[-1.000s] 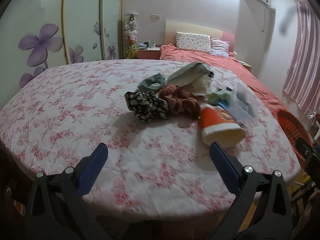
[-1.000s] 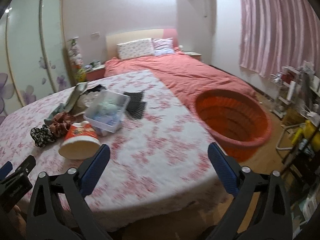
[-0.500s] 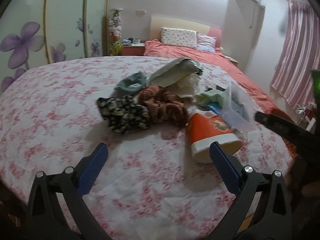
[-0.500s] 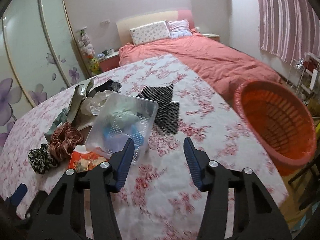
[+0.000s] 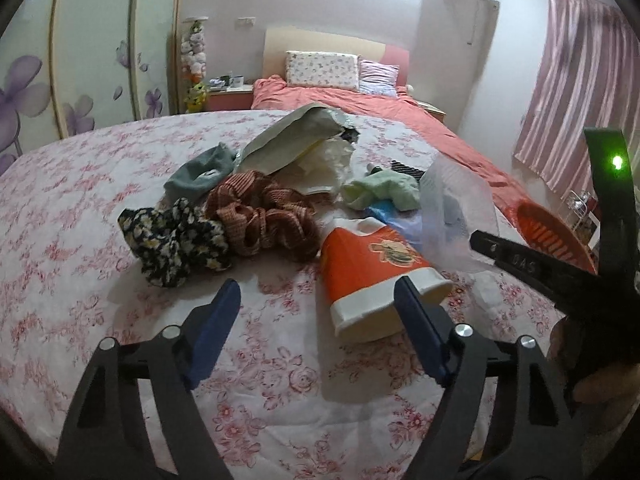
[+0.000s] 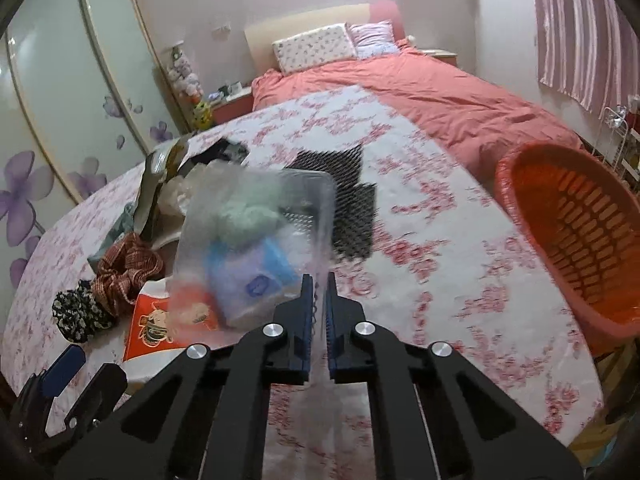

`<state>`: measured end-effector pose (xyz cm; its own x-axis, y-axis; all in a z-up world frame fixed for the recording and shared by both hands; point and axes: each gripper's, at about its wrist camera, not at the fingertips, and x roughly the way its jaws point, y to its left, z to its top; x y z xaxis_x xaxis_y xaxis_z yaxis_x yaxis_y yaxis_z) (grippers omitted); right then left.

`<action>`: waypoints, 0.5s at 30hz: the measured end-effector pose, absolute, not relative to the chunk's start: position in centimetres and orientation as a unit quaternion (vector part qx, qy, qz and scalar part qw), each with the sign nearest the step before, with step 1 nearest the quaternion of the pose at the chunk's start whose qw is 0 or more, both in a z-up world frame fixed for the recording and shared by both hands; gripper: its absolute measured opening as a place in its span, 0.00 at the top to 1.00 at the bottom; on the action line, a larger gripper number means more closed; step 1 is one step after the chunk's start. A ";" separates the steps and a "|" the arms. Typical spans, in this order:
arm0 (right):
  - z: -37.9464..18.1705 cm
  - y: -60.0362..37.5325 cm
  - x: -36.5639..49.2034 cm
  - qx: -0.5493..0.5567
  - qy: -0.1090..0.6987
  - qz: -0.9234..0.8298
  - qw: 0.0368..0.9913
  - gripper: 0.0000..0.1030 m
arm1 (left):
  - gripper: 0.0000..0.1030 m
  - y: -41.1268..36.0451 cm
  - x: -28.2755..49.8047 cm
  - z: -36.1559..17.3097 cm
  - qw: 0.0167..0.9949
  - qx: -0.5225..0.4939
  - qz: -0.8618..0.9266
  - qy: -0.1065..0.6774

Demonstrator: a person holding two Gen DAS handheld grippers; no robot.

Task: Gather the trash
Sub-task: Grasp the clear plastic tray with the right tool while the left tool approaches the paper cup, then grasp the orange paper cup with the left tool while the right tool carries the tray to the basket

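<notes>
A second ago the right gripper hung wide open over the floral-print bed; half a second ago it was narrowing beside the clear plastic clamshell box; now its blue pads are pinched together on the near right edge of that box, which is tilted up and blurred, so it appears to be lifting. The left gripper has meanwhile moved in closer and narrowed a little, but remains open and empty, straddling the bedding just before the orange-and-white paper cup lying on its side with its mouth toward the camera.

By my reading, the first piece of trash is secured, and the round orange slatted plastic basket, standing off the bed's right edge, is the likely destination. The cup looks to be next for the left side.

The box is thin, glossy and flexible, so it may bow under the pinch; a pale green soft lump and blue-and-lilac packets show through its wall. The cup is stiff, smooth paper, conical, with a printed cartoon figure. Left of it lie a rust-checked fabric scrunchie and a black floral scrunchie, both puffy and gathered. Farther off sits a crumpled grey-green foil bag, and a black mesh sheet lies flat to the right.
</notes>
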<state>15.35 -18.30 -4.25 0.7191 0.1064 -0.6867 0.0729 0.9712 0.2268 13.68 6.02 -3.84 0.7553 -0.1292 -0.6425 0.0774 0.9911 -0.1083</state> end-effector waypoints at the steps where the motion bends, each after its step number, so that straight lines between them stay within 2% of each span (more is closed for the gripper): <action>1: -4.0 -18.7 15.0 0.121 0.371 0.007 0.921 0.96 | 0.25 6.0 13.5 -3.8 0.936 -0.036 -0.056 0.346; 6: -4.0 -19.8 15.1 0.114 0.362 -0.005 0.925 0.96 | 0.26 5.7 12.7 -4.2 0.935 -0.033 -0.063 0.348; 8: -4.0 -20.1 14.9 0.118 0.360 -0.006 0.925 0.96 | 0.33 5.2 13.1 -4.5 0.932 -0.023 -0.062 0.356; 14: -3.8 -21.5 14.2 0.128 0.355 -0.013 0.926 0.96 | 0.69 3.9 15.8 -5.9 0.917 -0.002 -0.058 0.395; 15: -3.7 -21.8 14.1 0.130 0.353 -0.015 0.926 0.96 | 0.80 3.9 16.2 -5.9 0.916 -0.007 -0.061 0.397</action>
<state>14.06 -21.78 -3.69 0.7506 0.0640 -0.6577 0.1197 0.9657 0.2305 16.21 3.91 -5.89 0.6777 -0.1180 -0.7258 0.1062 0.9924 -0.0622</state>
